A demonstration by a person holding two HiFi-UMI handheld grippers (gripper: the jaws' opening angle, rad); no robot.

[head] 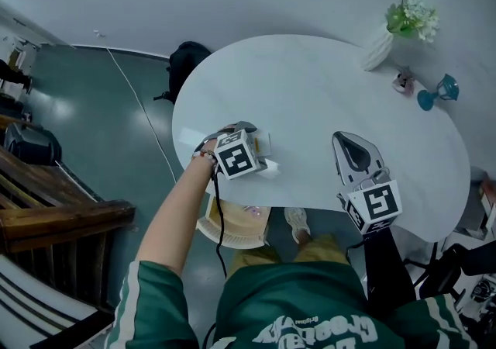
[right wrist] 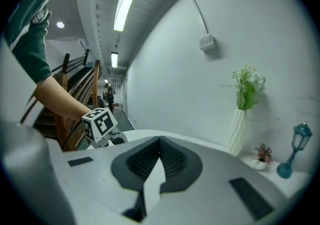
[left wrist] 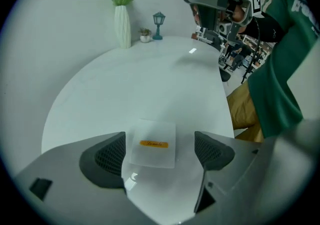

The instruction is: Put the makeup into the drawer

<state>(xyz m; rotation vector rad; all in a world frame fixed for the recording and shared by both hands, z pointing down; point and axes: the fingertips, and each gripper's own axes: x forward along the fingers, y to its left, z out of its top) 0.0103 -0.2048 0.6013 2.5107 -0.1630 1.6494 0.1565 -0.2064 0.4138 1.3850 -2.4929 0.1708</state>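
Closest to the camera is the person's green shirt (head: 310, 316), with both arms out over the white table (head: 325, 68).

Starting on the left: the left gripper (left wrist: 161, 153) is tipped steeply down over the near left edge of the table. Its jaws are spread wide, and the makeup packet (left wrist: 154, 144) sits right in the gap. That's the small flat white one with the orange label. It's lying flat on the tabletop, label up, and neither pad is touching it, so nothing is held yet. My guess is the wide spread is there so the jaws can straddle the packet and close on its two side edges. With something that thin and flat, I'd expect the pads to need to get right down to the surface.

Below the table edge on that side there's a pale thing (head: 232, 225). I can't tell if it's the drawer, and no view shows a drawer clearly.

Moving right: the right gripper (right wrist: 159, 155) is over the near right part of the table, pointing roughly level. Its jaws are pressed together with nothing between them. It looks parked out of the way while the left one works.

Far right, well away from the action: a white vase (head: 378, 49) with flowers, a tiny plant pot (head: 403, 81) and a blue lantern (head: 440, 91).
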